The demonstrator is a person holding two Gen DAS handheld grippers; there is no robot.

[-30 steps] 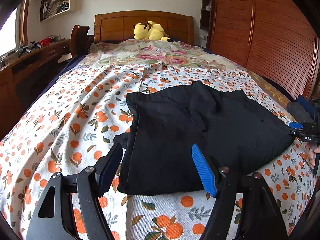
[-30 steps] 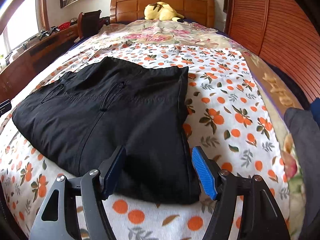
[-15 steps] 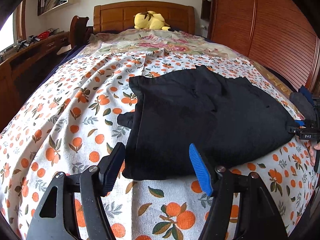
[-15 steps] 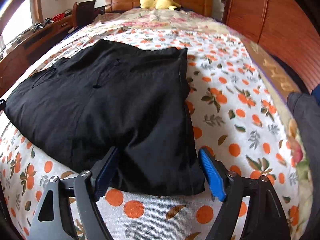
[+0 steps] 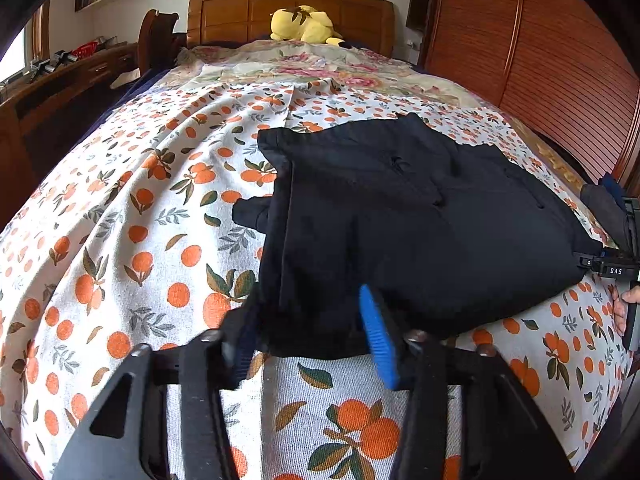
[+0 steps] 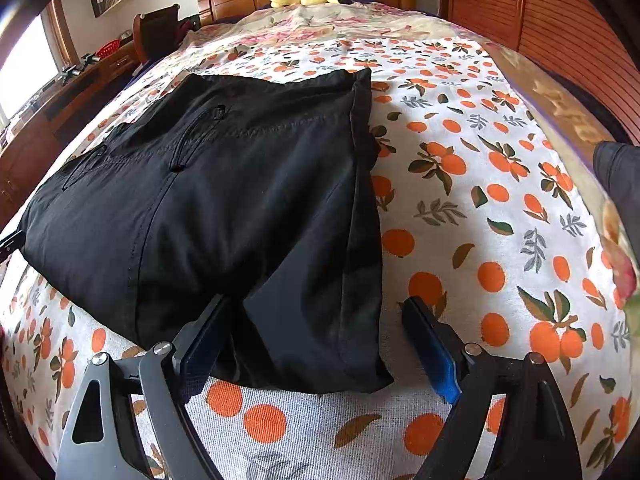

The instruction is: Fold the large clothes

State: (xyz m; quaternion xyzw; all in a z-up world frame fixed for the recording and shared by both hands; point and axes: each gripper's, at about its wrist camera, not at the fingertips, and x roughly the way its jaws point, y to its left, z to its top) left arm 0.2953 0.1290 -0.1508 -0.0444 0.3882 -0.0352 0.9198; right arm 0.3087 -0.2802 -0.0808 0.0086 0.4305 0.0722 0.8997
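Observation:
A black garment, folded into a thick rectangle, lies on the orange-print bedsheet. It also shows in the right wrist view. My left gripper is open, its jaws astride the garment's near left corner, low at the sheet. My right gripper is open, its jaws astride the garment's near right corner. The right gripper's body shows at the right edge of the left wrist view.
A yellow plush toy lies by the wooden headboard. A floral blanket covers the far bed. A wooden wardrobe stands on the right, a wooden desk on the left. A dark sleeve is at the right.
Both grippers moved forward and down to the garment's near edge. Their open jaws now straddle its near corners. The left jaws have narrowed a little.

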